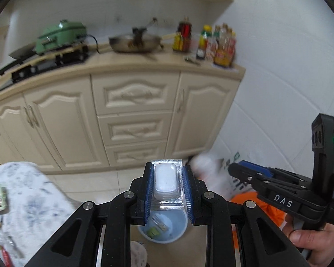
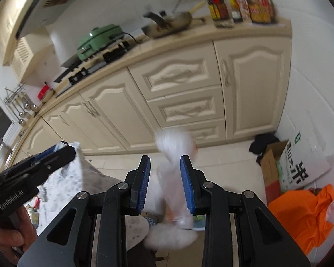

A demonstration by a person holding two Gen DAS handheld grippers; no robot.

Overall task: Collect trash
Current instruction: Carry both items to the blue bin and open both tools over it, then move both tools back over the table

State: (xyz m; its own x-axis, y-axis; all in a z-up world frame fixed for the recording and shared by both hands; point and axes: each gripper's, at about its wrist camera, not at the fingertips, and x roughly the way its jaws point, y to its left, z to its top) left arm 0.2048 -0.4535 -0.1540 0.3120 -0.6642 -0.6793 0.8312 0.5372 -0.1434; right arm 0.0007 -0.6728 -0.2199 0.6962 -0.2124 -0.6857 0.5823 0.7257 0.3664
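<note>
Partway: left gripper (image 1: pixel 168 183) clamped blister pack (image 1: pixel 165 181) above bin (image 1: pixel 162 229); right gripper (image 2: pixel 164 178) pinched blurred white plastic bag (image 2: pixel 173 178); table (image 1: pixel 29 191) litter remained.

The left gripper (image 1: pixel 168 185), a black two-finger tool with blue ribbed pads (image 1: pixel 149 191), is pointing out level across the kitchen, its jaws pressing in on either side of a small clear blister pack with a white tablet (image 1: pixel 165 181). The bare left hand (image 2: pixel 10 227) is wrapping round its black handle from below. The right gripper (image 2: pixel 164 185), the same black build with blue pads (image 2: pixel 187 184), is riding just beside it on the right, angled a little inward, its jaws standing partly apart around a blurred white plastic bag (image 2: pixel 173 191); whether they are touching it is unclear. The right hand (image 1: pixel 311 238) is gripping its handle, thumb forward.
</note>
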